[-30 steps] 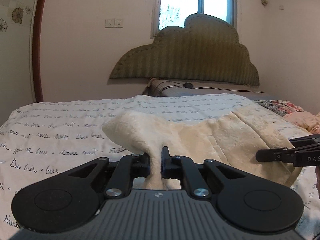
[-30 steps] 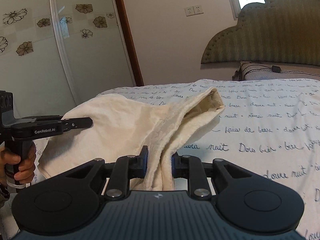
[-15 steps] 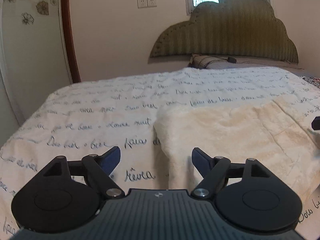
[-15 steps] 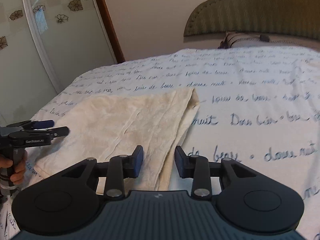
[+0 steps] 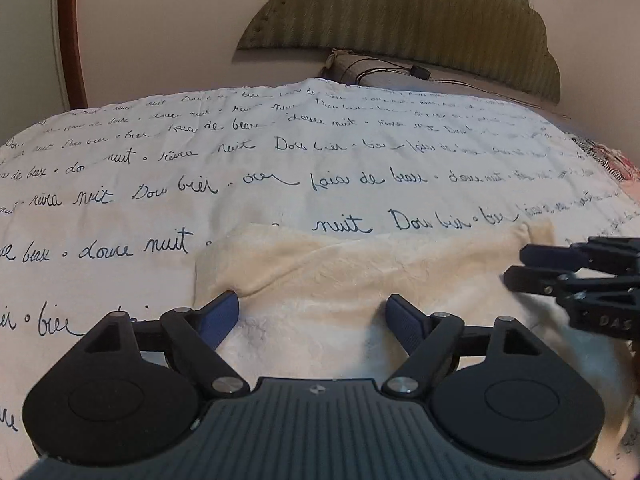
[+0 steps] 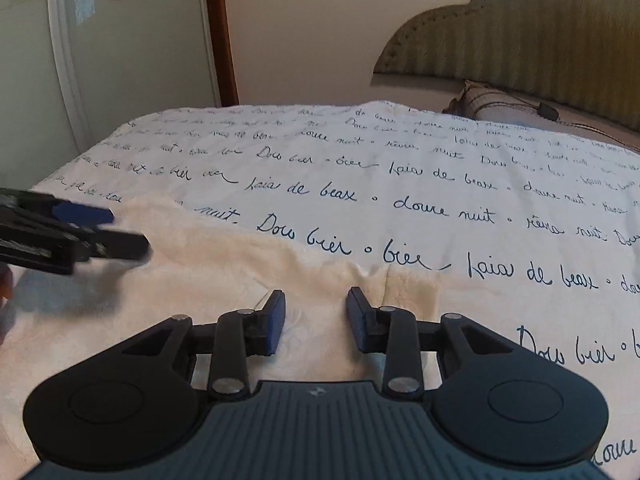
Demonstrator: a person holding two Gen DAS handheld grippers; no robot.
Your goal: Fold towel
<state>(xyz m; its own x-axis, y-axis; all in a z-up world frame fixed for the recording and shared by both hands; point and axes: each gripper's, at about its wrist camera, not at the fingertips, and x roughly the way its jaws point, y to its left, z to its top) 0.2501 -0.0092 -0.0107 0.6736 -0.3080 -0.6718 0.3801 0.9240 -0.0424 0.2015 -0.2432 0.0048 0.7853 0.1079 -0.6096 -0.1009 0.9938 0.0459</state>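
A cream towel lies flat on the bed, folded over, with its far edge running across both views; it shows as the towel in the right wrist view too. My left gripper hovers open just above its left part, nothing between the fingers. My right gripper is also open, low over the towel's right end. Each gripper appears in the other's view: the right gripper enters from the right edge, and the left gripper from the left edge.
The bed is covered by a white quilt printed with dark script. A green padded headboard and a pillow with a cable stand at the far end. A wardrobe door rises left of the bed.
Both grippers let go of the towel, which dropped flat onto the quilt. They have since lowered close over it, and the left gripper has opened wider.
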